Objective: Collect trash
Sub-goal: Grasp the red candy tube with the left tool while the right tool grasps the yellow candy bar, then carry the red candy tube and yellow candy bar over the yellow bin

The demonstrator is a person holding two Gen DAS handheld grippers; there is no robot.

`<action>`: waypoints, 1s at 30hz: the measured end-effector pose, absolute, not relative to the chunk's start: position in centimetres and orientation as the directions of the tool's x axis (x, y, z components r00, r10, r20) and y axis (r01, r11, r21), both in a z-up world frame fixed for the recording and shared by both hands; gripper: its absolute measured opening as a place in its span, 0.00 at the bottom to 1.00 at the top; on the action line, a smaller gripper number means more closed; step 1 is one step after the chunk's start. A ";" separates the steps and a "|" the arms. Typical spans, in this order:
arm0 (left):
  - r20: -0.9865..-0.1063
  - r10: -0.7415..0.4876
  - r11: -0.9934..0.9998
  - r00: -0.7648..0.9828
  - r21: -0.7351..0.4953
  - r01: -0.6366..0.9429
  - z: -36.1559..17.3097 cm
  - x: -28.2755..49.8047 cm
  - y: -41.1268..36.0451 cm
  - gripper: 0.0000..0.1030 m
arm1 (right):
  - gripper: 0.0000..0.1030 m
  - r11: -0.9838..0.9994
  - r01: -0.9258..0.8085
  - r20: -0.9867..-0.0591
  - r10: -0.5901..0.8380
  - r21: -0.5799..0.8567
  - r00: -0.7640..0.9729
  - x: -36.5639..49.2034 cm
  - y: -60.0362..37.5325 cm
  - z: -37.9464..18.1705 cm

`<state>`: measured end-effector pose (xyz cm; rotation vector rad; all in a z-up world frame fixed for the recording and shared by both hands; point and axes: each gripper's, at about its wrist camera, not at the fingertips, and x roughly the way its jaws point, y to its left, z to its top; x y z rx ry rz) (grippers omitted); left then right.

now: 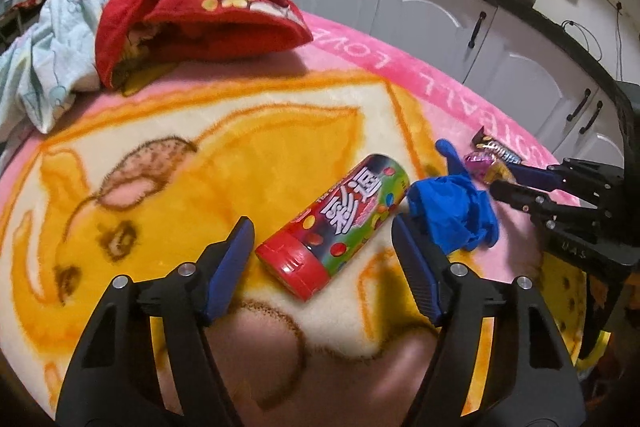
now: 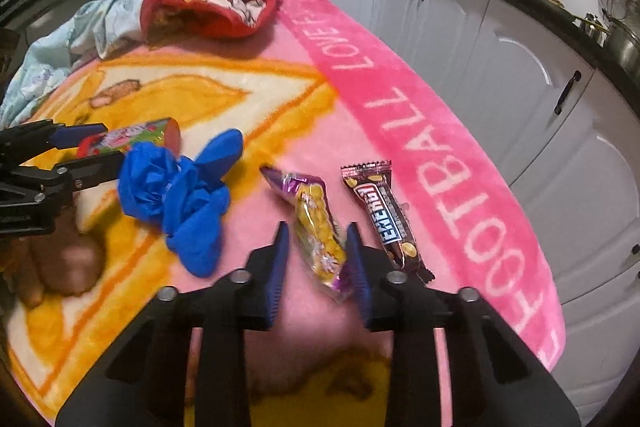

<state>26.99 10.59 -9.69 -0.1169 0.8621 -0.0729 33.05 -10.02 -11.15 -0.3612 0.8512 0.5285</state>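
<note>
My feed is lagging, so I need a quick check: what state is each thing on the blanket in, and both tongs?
Candy tube: lying on its side, red cap on, between the open left tongs.
Blue glove: crumpled, loose.
Yellow snack packet: flat, between the right tongs; contact unclear.
Brown bar wrapper: flat, untouched.
Red cloth bag: slumped, mouth open.

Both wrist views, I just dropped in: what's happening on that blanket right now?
A person is collecting trash off the blanket with two handheld grippers. The left gripper straddles the candy tube, jaws open, not pressing on it. The right gripper has the yellow snack packet between its pads, though contact looks loose. The crumpled blue glove and the brown snack bar lie untouched.
</note>
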 end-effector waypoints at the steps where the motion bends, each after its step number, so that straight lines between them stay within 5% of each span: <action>1: -0.755 -0.114 0.991 0.645 -0.135 0.017 -9.9 27.1 10.6 0.57 | 0.23 0.814 -0.575 -0.789 0.300 -0.082 0.537 33.1 -10.1 -11.2; 15: -0.768 -0.090 0.995 0.634 -0.093 0.029 -10.4 25.6 10.2 0.30 | 0.12 0.809 -0.587 -0.799 0.346 -0.011 0.492 29.0 -11.9 -11.3; 30: -0.731 -0.109 0.987 0.674 -0.159 -0.013 -8.9 20.8 9.3 0.28 | 0.08 0.800 -0.599 -0.767 0.412 0.046 0.492 24.1 -14.8 -10.0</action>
